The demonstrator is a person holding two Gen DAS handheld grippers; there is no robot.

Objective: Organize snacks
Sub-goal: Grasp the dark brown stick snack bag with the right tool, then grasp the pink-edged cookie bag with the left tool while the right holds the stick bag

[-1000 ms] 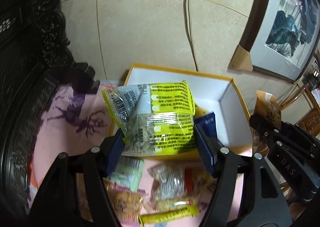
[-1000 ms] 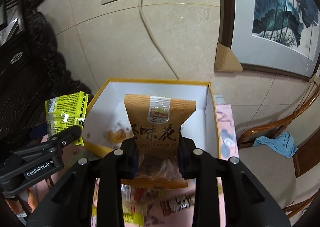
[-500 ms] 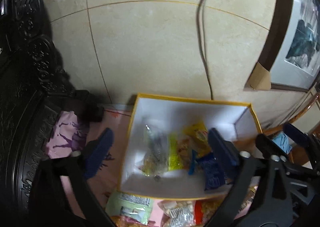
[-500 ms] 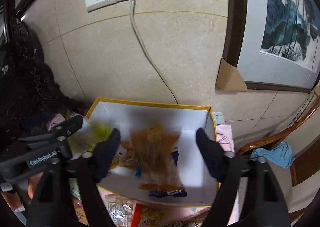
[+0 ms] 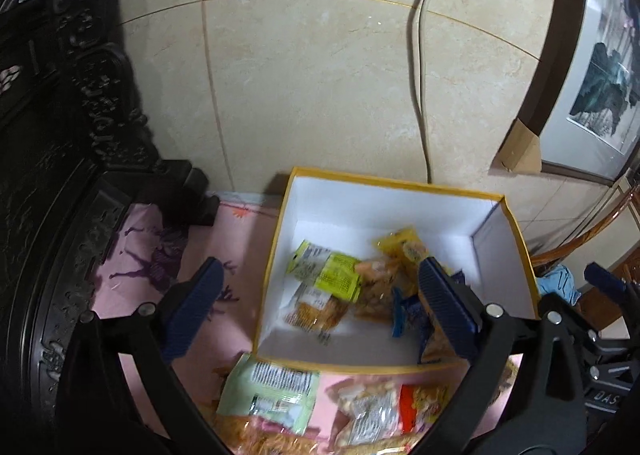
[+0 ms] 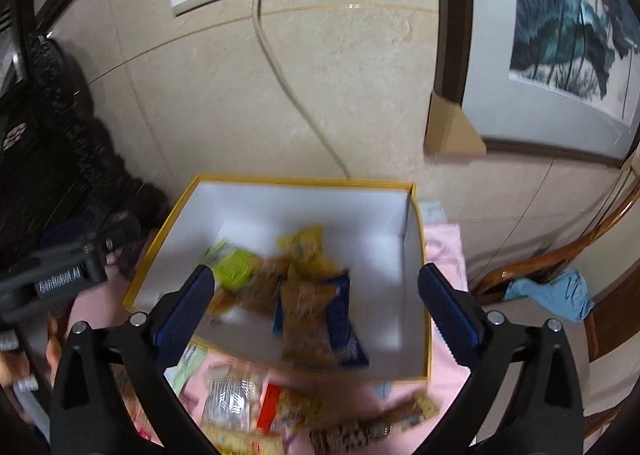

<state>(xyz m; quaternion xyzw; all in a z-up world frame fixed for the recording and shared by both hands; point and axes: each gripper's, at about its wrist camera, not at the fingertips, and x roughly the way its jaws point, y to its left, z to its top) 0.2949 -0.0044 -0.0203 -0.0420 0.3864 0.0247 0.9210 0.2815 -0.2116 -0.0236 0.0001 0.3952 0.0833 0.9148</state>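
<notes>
A yellow-rimmed white box (image 5: pixel 400 211) (image 6: pixel 304 207) stands on a pink cloth against the wall. Inside it lie a yellow-green packet (image 5: pixel 326 271) (image 6: pixel 236 269), a brown peanut packet (image 6: pixel 306 319), a blue packet (image 6: pixel 344 327) and a yellow packet (image 5: pixel 402 251). My left gripper (image 5: pixel 320 315) is open and empty above the box's front left. My right gripper (image 6: pixel 316 307) is open and empty above the box's front. Several loose snack packets (image 5: pixel 276 395) (image 6: pixel 256 407) lie on the cloth in front of the box.
Dark carved wooden furniture (image 5: pixel 52 159) rises at the left. A wall socket with a plugged cable (image 5: pixel 420 55) is behind the box. A framed painting (image 6: pixel 560 55) leans at the right, beside a wooden chair with a blue cloth (image 6: pixel 552 291).
Both grippers opened and dropped their packets into the box: the left let go of the yellow-green packet, the right the brown peanut packet. Both grippers rose and are now empty.
</notes>
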